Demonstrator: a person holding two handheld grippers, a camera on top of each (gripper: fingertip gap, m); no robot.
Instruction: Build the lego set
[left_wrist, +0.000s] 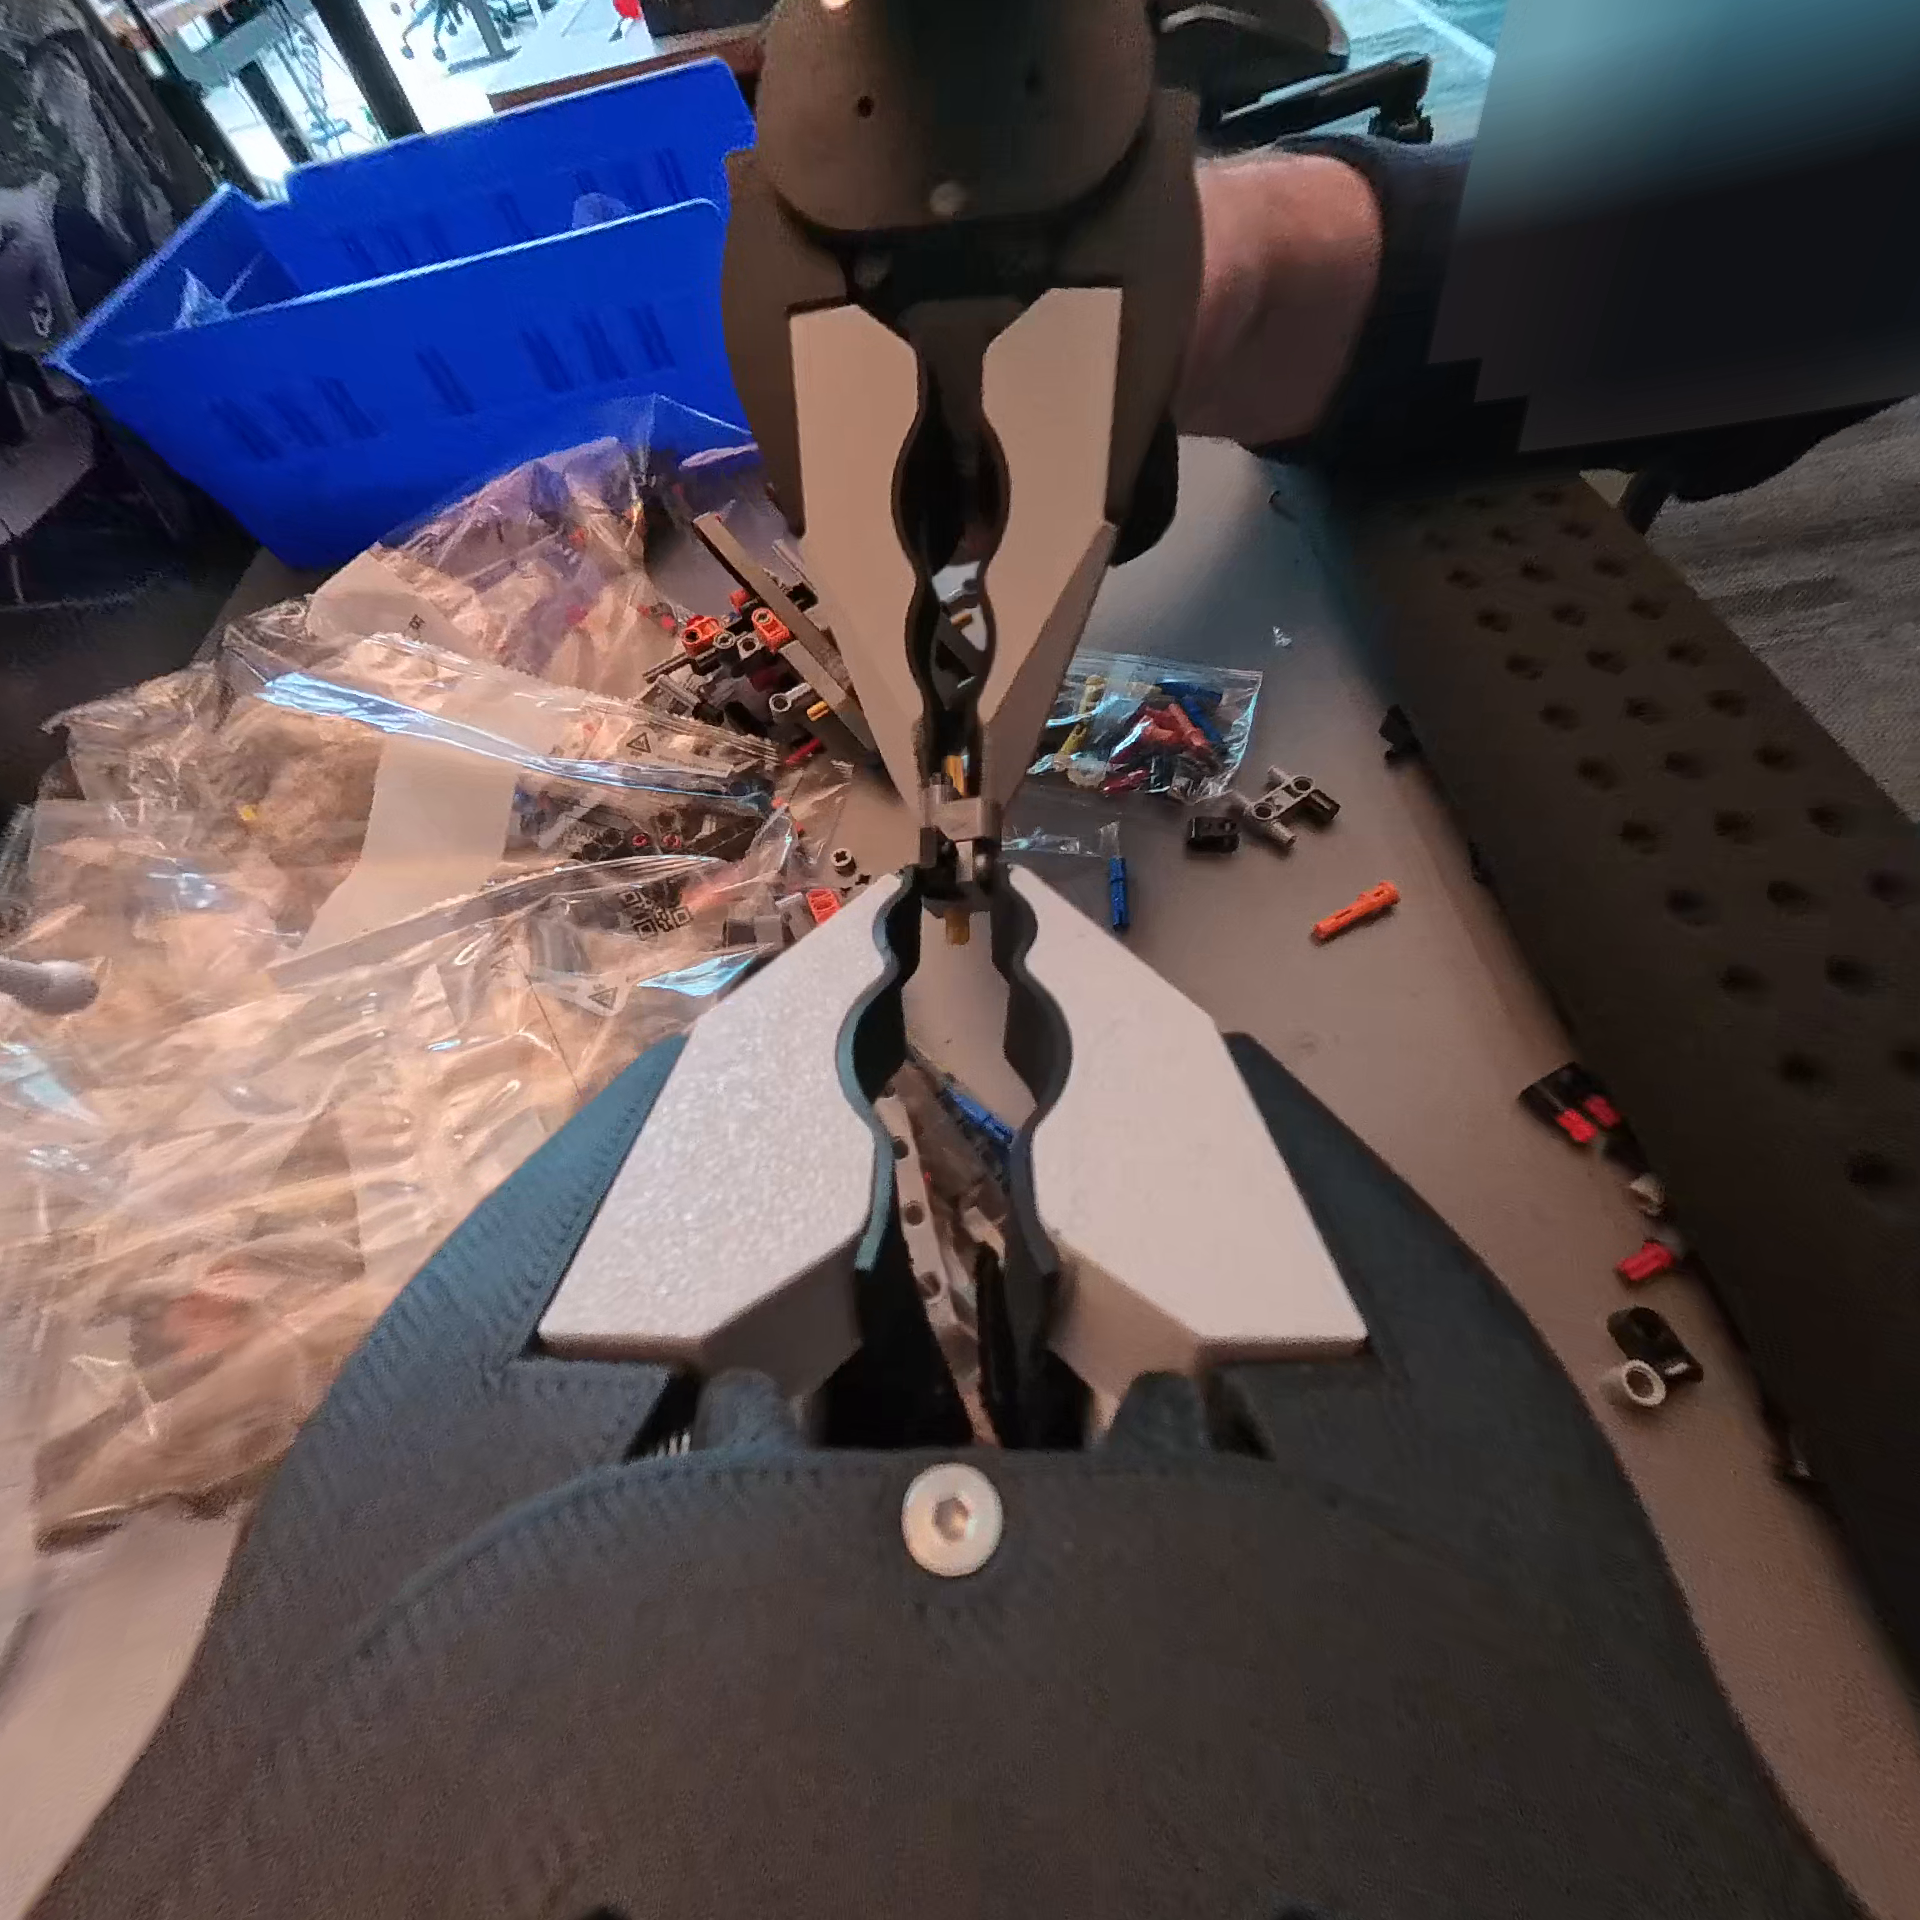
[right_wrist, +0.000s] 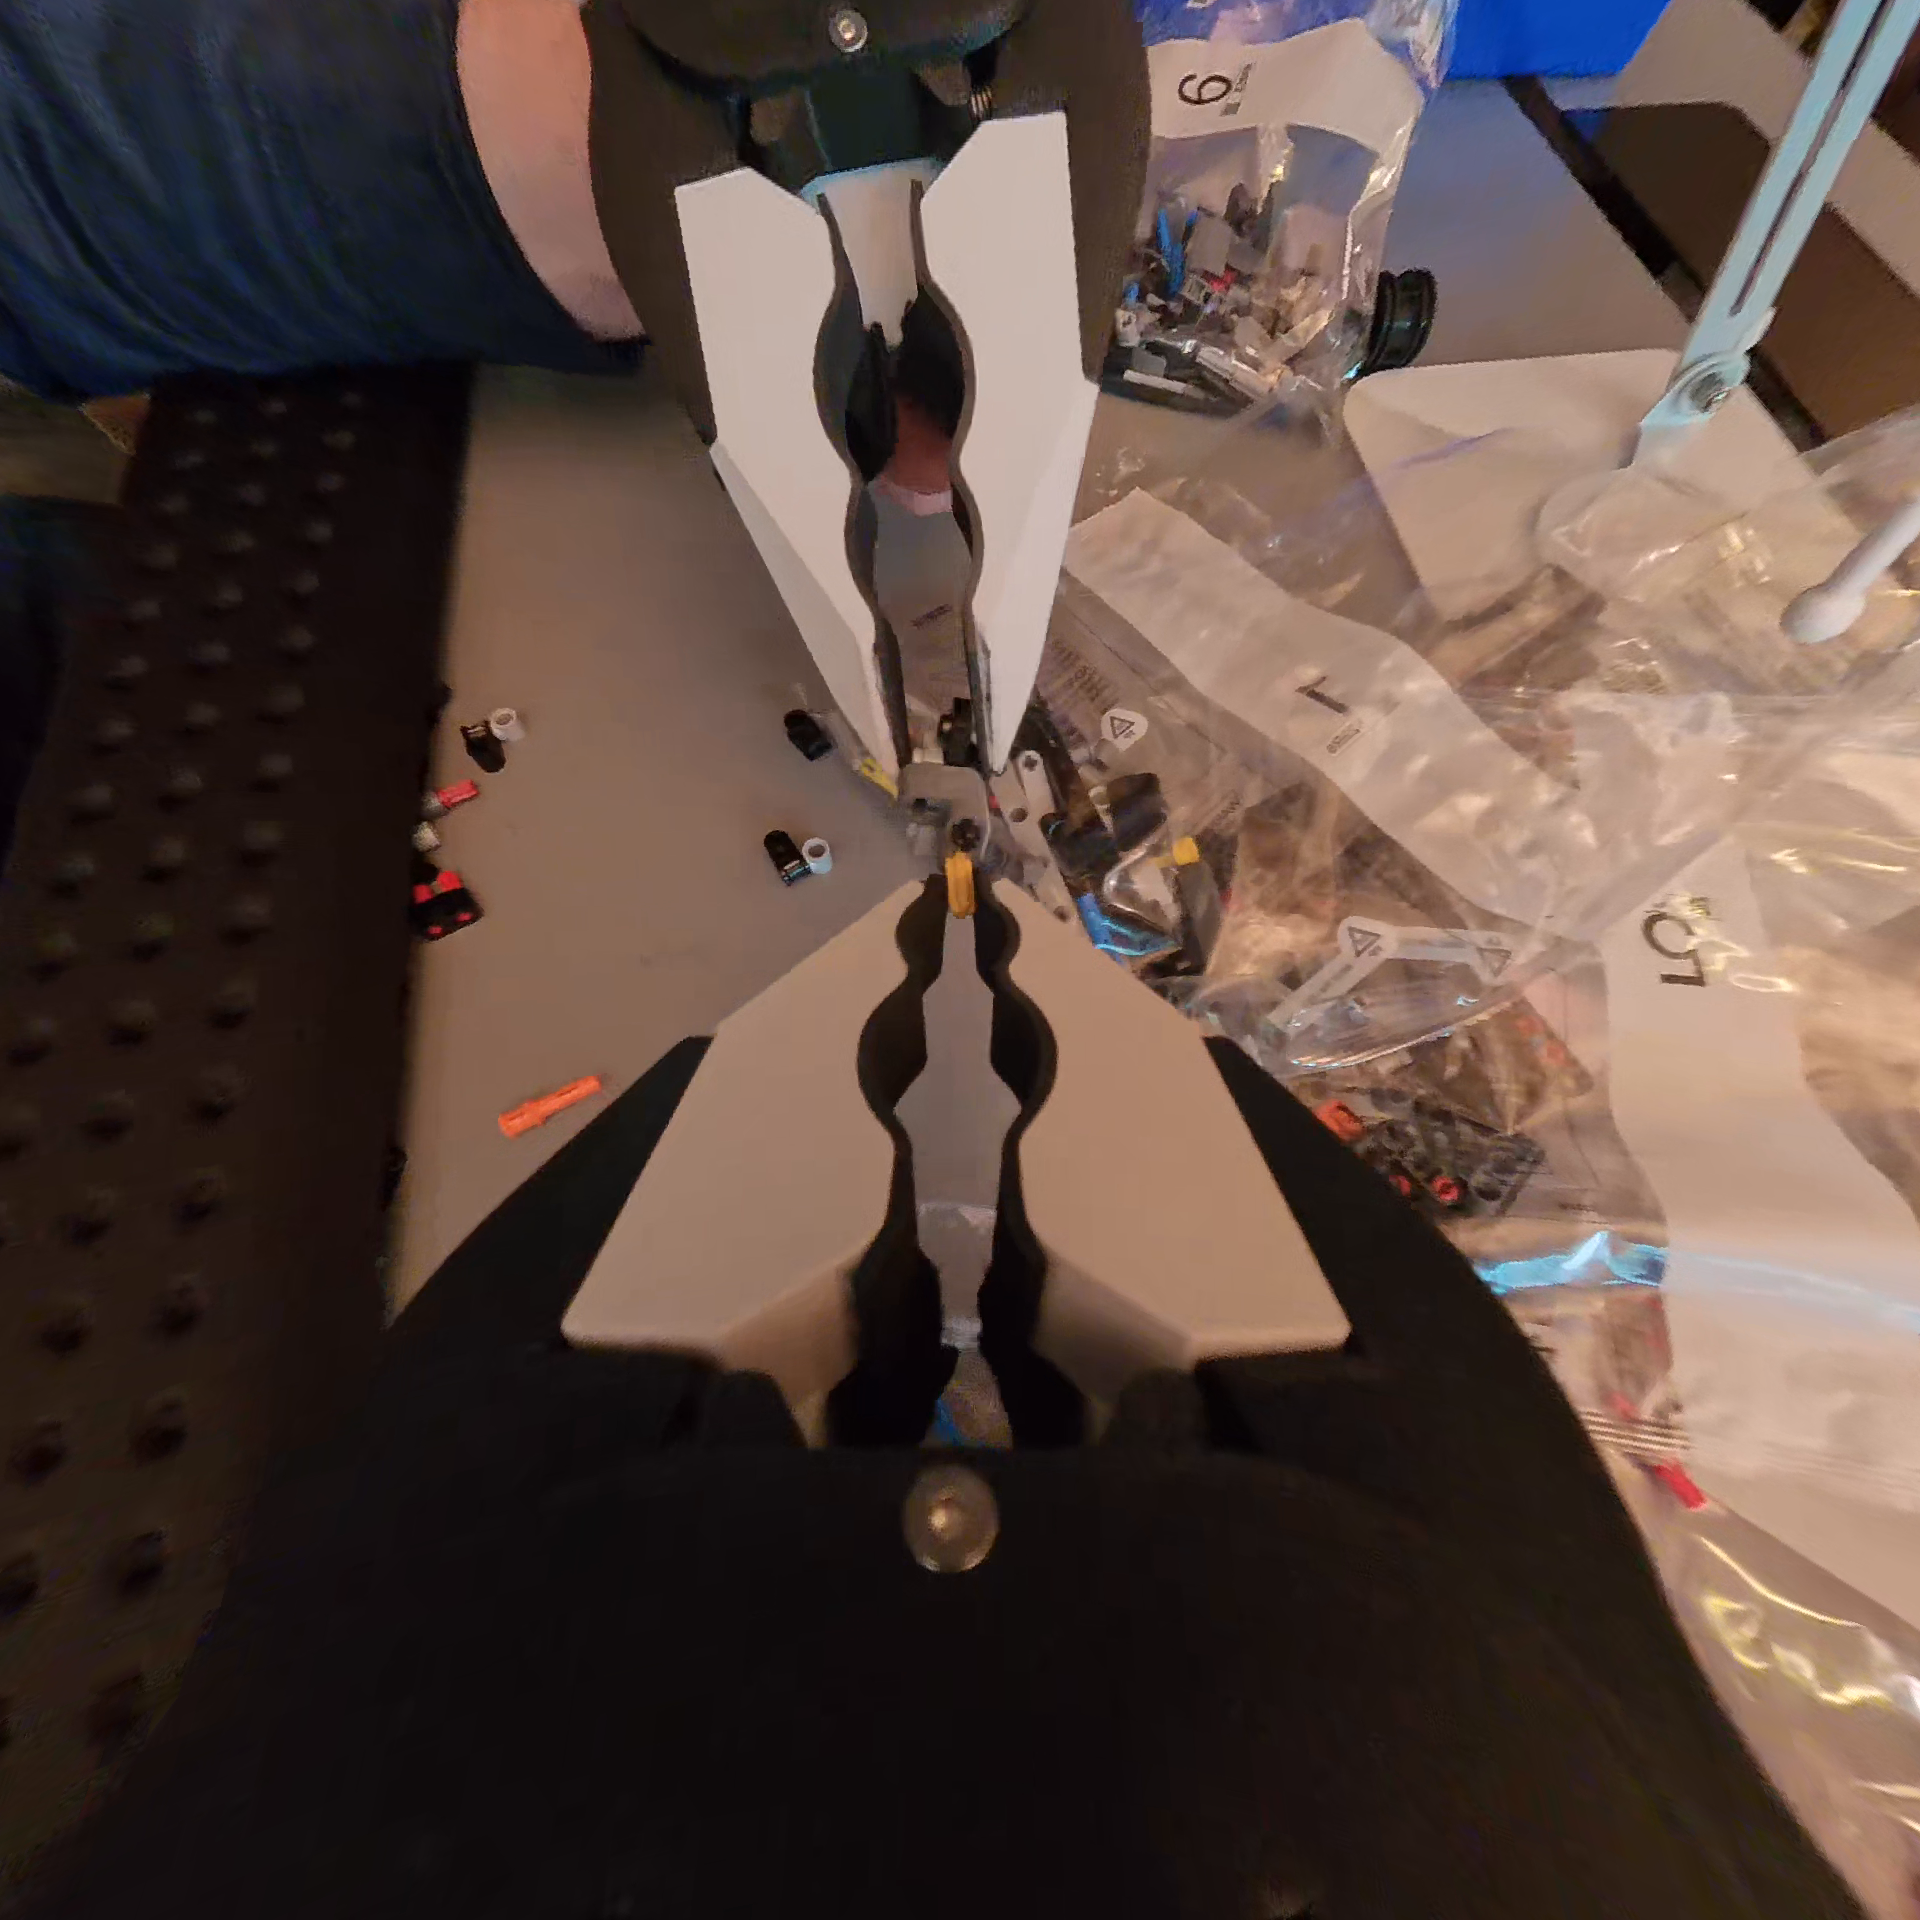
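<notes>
Left gripper (left_wrist: 951, 883), wavy-edged grey fingers, pinches small grey-black lego assembly (left_wrist: 956, 842) tip-to-tip with right gripper (right_wrist: 961, 899), clamped on yellow pin (right_wrist: 960, 881). Crinkled clear bags (left_wrist: 343, 831) at 9 o'clock; orange ribbed pin (left_wrist: 1356, 911) on matte grey table (left_wrist: 1351, 1039) at 3.

Workshop, perforated bench (left_wrist: 1683, 831), blue bins (left_wrist: 416, 343)

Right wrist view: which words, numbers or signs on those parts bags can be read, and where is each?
I can't quote the writing, only place it.
Top parts bag: white panel bearing one large dark character.
Middle bag's white strip: one large character; the tiny print below is too small to read.
Right bag: large dark characters.
Triangle symbols: too small to read.
</notes>
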